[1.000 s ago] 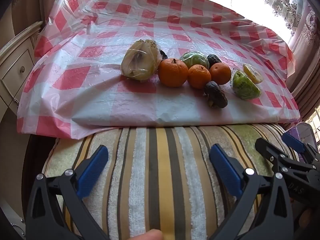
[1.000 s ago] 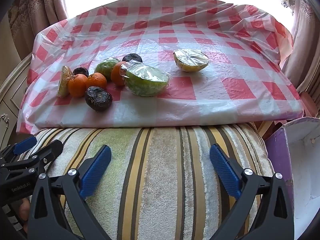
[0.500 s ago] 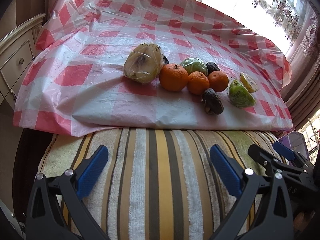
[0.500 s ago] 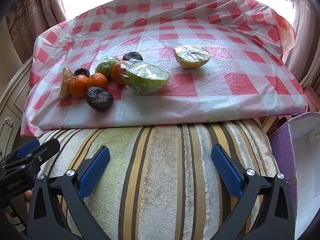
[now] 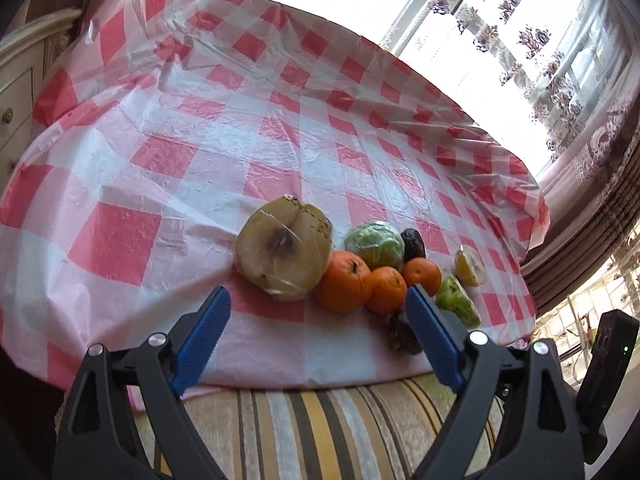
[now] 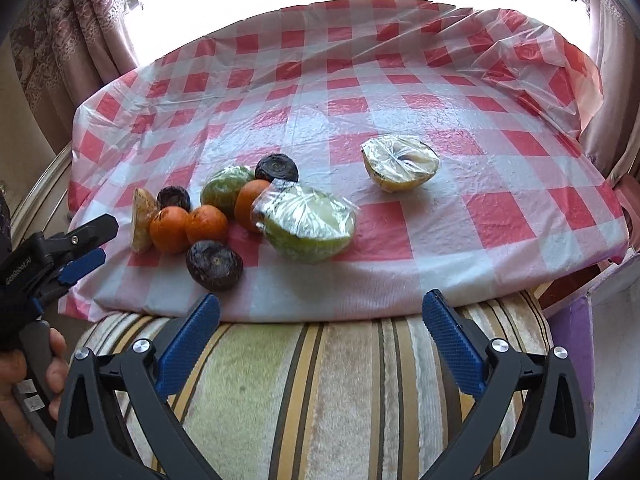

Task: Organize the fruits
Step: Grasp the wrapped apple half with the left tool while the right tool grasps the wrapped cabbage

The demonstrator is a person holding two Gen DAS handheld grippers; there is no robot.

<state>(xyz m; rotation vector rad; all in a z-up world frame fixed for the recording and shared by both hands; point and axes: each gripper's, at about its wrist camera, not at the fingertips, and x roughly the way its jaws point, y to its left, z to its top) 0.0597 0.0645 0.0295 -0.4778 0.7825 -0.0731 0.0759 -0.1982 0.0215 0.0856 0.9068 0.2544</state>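
Observation:
A cluster of fruit lies on the red-checked cloth (image 5: 168, 160). In the left wrist view I see a wrapped yellowish half fruit (image 5: 282, 254), three oranges (image 5: 342, 280), a wrapped green fruit (image 5: 374, 244), dark fruits (image 5: 400, 334) and wrapped wedges (image 5: 456, 300). My left gripper (image 5: 317, 291) hangs just short of the oranges, its jaws closing with nothing pressed between them. The right wrist view shows a wrapped green half (image 6: 310, 228), a yellowish half (image 6: 400, 164) apart from it, oranges (image 6: 170, 228) and a dark fruit (image 6: 214, 264). My right gripper (image 6: 321, 298) is open over the table's front edge; the left gripper (image 6: 102, 240) shows at the far left.
A striped cushion (image 6: 320, 380) lies under both grippers, in front of the table. A cream cabinet (image 5: 24, 80) stands at the left, and a purple and white box (image 6: 600, 340) at the right. Curtains (image 6: 80, 40) and a bright window are behind the table.
The left gripper has moved forward over the table edge toward the fruit, rolled a little, and its jaws have narrowed. The right gripper has crept forward slightly.

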